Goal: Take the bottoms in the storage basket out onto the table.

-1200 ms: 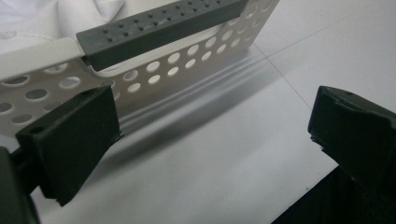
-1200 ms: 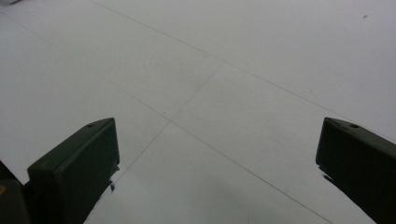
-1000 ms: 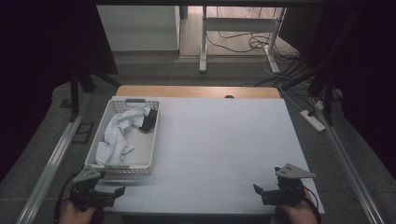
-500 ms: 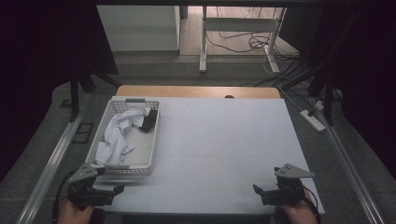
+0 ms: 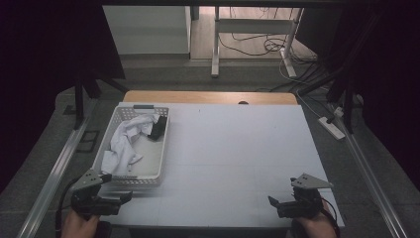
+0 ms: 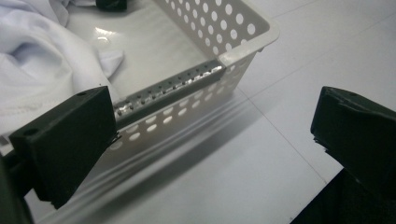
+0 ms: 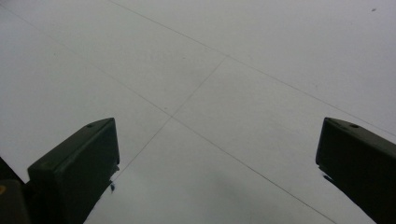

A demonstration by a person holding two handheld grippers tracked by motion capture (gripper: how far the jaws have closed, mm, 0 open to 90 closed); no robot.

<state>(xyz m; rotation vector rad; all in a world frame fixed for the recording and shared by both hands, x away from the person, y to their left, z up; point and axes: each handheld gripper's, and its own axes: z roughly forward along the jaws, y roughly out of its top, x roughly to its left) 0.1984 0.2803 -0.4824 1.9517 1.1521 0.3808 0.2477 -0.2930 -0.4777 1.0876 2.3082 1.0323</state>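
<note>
White matte table (image 5: 233, 148) | perforated plastic basket (image 6: 243, 28) – crumpled cloth (image 6: 42, 51) | both hand-held grippers wide open, empty

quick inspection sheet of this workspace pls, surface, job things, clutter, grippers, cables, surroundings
surface: white table, faint seam lines, bare in the middle
job's things: white perforated basket at the left side, holding crumpled white cloth and a small black item at its far end
clutter: nothing seen
grippers: left gripper at the basket's near corner, open, holding nothing; right gripper near the table's front right edge, open, holding nothing
cables: loose cables on the floor beyond the table; power strip at right
surroundings: dim room, metal rail at left
</note>
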